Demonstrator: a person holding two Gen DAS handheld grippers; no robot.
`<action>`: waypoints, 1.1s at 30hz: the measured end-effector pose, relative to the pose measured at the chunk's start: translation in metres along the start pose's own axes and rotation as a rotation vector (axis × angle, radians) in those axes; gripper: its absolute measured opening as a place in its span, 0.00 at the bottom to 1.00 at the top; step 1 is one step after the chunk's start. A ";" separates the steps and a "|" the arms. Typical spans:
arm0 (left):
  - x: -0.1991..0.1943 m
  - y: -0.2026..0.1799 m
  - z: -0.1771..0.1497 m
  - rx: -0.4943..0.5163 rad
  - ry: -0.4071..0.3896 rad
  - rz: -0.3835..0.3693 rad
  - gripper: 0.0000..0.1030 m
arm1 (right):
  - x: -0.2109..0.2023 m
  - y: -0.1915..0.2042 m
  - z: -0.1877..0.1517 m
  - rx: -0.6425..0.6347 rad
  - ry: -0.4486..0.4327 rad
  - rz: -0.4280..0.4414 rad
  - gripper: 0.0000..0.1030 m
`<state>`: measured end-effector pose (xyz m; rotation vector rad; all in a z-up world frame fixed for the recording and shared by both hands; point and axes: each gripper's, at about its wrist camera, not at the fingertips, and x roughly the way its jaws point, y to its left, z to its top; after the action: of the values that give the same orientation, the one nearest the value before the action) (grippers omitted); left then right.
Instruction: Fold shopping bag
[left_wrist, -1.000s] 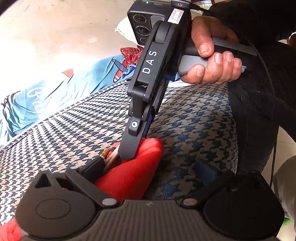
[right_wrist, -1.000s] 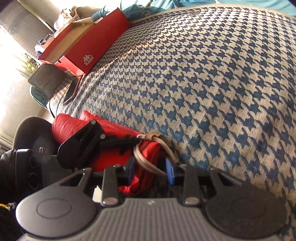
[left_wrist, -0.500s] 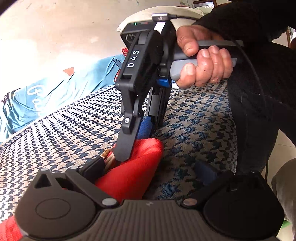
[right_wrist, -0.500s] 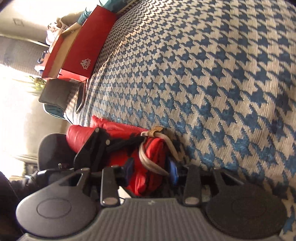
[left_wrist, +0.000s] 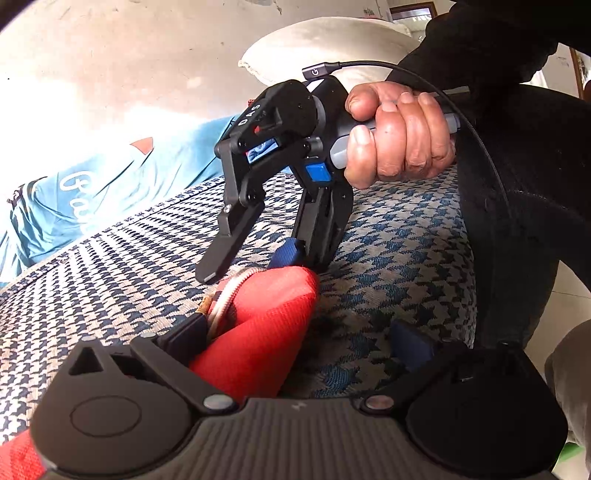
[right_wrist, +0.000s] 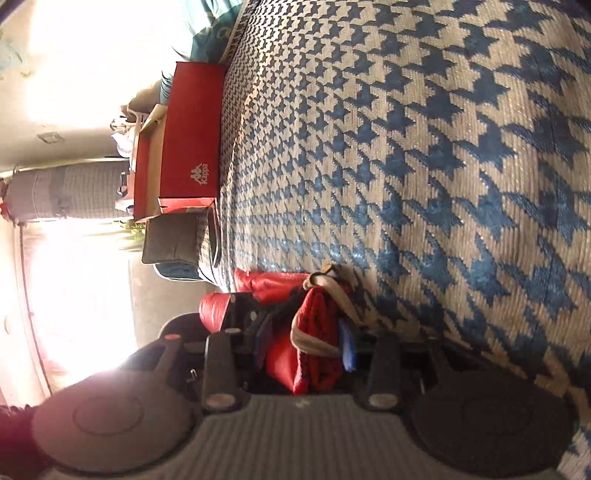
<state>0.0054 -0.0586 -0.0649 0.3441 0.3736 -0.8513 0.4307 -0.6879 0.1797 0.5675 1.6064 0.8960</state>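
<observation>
Red shopping bag (left_wrist: 266, 325) seen folded into a thick wad on blue/white houndstooth bed cover (left_wrist: 388, 258), near its edge. Cream handles (left_wrist: 225, 299) bunched at the wad's far end.

Left hand-held gripper (left_wrist: 299, 339): jaws wide; bag lies against the left finger, right finger apart from it on bare cover; not clamped.

Right hand-held gripper (right_wrist: 306, 339): jaws closing, bag end w/ handles between the blue pads (right_wrist: 347, 347); firm pinch can't be told yet. Held by a hand (left_wrist: 399, 144) in dark sleeve.

Red Kappa box (right_wrist: 188, 144) noted beyond the cover's far edge.
</observation>
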 end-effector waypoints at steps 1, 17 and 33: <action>0.000 0.000 0.001 -0.001 0.004 -0.001 1.00 | -0.003 0.000 -0.003 -0.002 -0.004 -0.016 0.16; 0.000 -0.001 0.006 0.006 0.008 0.005 1.00 | 0.091 0.022 -0.048 -0.227 -0.106 -0.213 0.15; -0.005 0.014 0.044 0.046 -0.023 0.070 1.00 | 0.310 0.184 -0.174 -1.012 -0.300 -0.515 0.15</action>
<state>0.0214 -0.0657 -0.0221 0.3875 0.3189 -0.7958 0.1718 -0.3837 0.1507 -0.3965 0.7900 1.0193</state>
